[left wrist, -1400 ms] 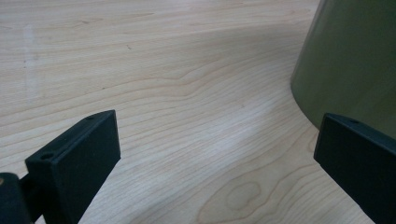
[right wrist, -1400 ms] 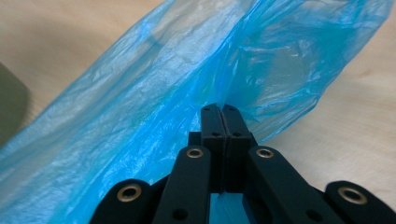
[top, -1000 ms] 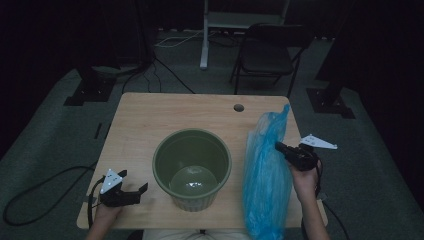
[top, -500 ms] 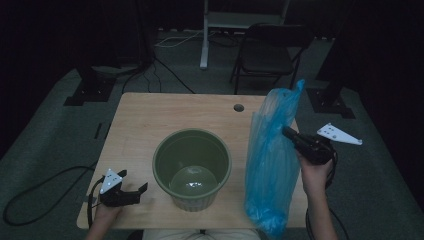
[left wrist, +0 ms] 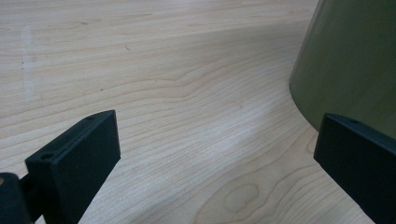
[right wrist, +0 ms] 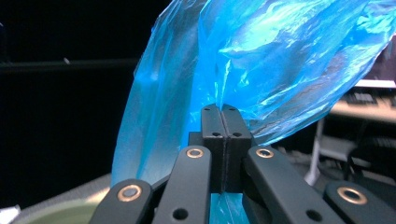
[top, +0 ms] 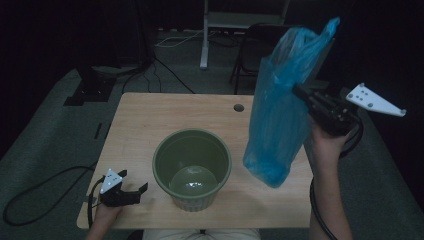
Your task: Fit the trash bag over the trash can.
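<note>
One second ago the blue bag (top: 280,115) lay on the table (top: 150,125) — now the right gripper (top: 305,97), clamped on it, holds it aloft, ready for the green pot (top: 192,167).

The bag (top: 280,120) is bright blue and see-through, with shiny crinkles. Beside it, the pot (top: 192,167) is dull green, with a pale shiny spot inside. Under the pot, the table (top: 150,125) is light wood with wavy brown lines. The grippers (top: 121,192) (top: 300,92) are black with white three-cornered plates.
</note>
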The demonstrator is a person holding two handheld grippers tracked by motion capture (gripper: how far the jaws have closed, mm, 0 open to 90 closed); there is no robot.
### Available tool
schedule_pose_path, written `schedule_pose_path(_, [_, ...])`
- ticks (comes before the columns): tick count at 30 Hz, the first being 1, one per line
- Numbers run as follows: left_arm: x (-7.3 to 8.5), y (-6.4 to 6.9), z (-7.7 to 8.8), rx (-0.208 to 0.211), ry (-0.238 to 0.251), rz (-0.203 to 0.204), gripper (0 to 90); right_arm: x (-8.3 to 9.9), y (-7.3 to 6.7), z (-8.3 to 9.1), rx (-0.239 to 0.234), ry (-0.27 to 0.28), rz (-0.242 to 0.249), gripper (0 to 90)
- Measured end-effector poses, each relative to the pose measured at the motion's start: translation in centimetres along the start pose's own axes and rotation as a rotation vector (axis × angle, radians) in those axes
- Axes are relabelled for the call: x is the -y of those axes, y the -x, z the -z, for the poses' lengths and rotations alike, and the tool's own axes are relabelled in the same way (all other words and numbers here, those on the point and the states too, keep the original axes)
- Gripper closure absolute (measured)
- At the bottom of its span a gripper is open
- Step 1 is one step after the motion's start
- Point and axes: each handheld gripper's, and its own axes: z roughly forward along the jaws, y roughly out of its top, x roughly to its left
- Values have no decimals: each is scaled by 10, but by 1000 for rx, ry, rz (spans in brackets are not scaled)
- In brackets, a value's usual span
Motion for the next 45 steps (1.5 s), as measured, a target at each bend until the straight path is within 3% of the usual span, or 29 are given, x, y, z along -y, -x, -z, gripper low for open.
schedule_pose_path(2, [0, 0, 0, 0, 0, 0, 9, -8, -3, -3, -1, 20, 11, 900])
schedule_pose_path(3, [0, 0, 0, 0, -1, 0, 10, -28, -11, -9, 1, 61, 46, 900])
schedule_pose_path(6, [0, 0, 0, 0, 1, -2, 10, -54, -19, -19, -17, 110, 74, 900])
schedule_pose_path(7, [0, 0, 0, 0, 1, -2, 9, -54, -19, -19, -17, 110, 74, 900])
schedule_pose_path(8, [0, -1, 0, 2, 2, 1, 10, -70, -25, -27, -38, 127, 75, 900])
schedule_pose_path(9, [0, -1, 0, 2, 2, 1, 9, -70, -25, -27, -38, 127, 75, 900])
schedule_pose_path(10, [0, -1, 0, 3, 2, 0, 10, -84, -31, -35, -57, 148, 77, 900])
schedule_pose_path(12, [0, -1, 1, 3, 2, -3, 10, -96, -39, -43, -70, 163, 84, 900])
schedule_pose_path(17, [0, 0, 1, 5, 3, -3, 10, -111, -59, -65, -126, 188, 71, 900])
schedule_pose_path(23, [0, 0, 1, 9, -1, -7, 9, -113, -82, -89, -185, 203, 63, 900])
schedule_pose_path(30, [0, -1, 1, 14, -2, -12, 10, -92, -97, -111, -255, 192, 18, 900])
schedule_pose_path(37, [0, -1, 2, 15, -4, -12, 10, -35, -105, -129, -314, 114, -34, 900])
schedule_pose_path(43, [0, -1, 2, 14, -11, -16, 10, 16, -110, -130, -352, 31, -56, 900])
schedule_pose_path(45, [0, -1, 2, 14, -11, -16, 10, 25, -111, -129, -353, 18, -55, 900])
